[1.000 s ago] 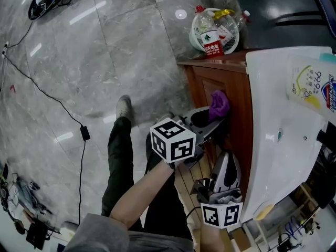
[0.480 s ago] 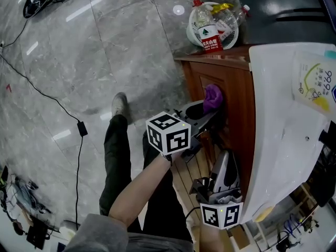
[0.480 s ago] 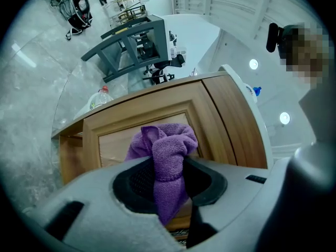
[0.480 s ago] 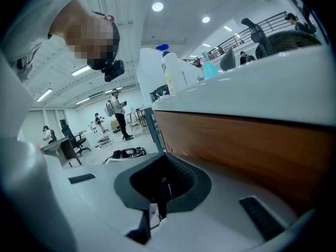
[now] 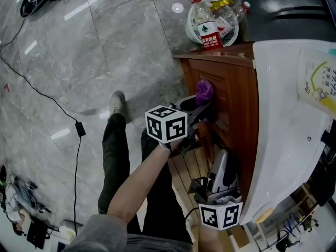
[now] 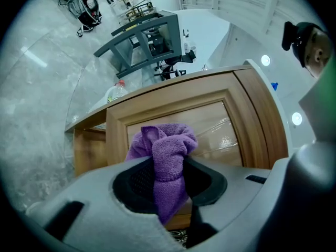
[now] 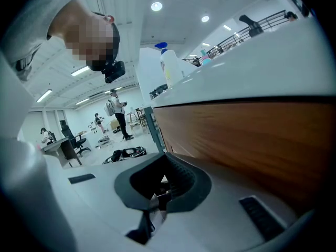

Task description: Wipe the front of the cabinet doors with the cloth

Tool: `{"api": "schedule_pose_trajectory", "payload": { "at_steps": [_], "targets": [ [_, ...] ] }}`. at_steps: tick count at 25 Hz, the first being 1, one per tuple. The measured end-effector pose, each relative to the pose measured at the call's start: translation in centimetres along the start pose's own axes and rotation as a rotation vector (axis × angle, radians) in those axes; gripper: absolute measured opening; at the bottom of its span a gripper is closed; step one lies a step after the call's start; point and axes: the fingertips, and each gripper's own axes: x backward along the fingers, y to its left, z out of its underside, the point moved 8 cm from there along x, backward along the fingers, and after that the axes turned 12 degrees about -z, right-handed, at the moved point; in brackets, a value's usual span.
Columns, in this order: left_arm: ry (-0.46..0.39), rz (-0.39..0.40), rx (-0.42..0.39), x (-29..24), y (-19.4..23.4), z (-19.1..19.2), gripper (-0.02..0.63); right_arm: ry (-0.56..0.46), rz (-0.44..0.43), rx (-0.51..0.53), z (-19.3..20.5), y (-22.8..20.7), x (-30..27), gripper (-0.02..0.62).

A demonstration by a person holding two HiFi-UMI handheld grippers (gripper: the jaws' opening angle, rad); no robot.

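A purple cloth (image 5: 203,91) is pinched in my left gripper (image 5: 201,103), which is shut on it. The cloth presses against the brown wooden cabinet door (image 5: 227,96), near the door's far end. In the left gripper view the cloth (image 6: 166,154) bunches up between the jaws in front of the door's glossy inset panel (image 6: 212,125). My right gripper (image 5: 222,178) hangs lower, close to the cabinet front under the white countertop, with its jaws shut on nothing. The right gripper view shows that gripper (image 7: 159,187) beside the wooden cabinet face (image 7: 252,135).
A white countertop with a basin (image 5: 286,119) overhangs the cabinet, and a cleaner bottle (image 5: 320,83) lies on it. A white basket of plastic bottles (image 5: 212,22) stands on the floor past the cabinet. A black cable (image 5: 79,127) crosses the grey tiles. A wooden slat mat (image 5: 191,167) lies underfoot.
My left gripper has slid the cloth along the door toward the cabinet's far end. The right gripper has stayed where it was.
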Motion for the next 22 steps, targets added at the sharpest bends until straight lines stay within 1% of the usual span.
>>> {"api": "schedule_pose_trajectory", "payload": {
  "at_steps": [5,9,13,22],
  "targets": [
    [0.033,-0.048,0.021,-0.8,1.6,0.7,0.124,0.004,-0.002,-0.005,0.2,-0.1,-0.1,0.009],
    [0.076,-0.103,0.045,-1.6,3.4,1.5,0.124,0.006,-0.003,-0.007,0.2,0.0,-0.2,0.009],
    [0.089,-0.118,0.069,-2.0,4.4,1.7,0.124,0.004,-0.002,-0.010,0.2,-0.2,-0.3,0.009],
    [0.116,-0.178,0.086,-2.6,6.3,2.3,0.124,0.007,0.004,-0.011,0.3,-0.5,-0.1,0.009]
  ]
}}
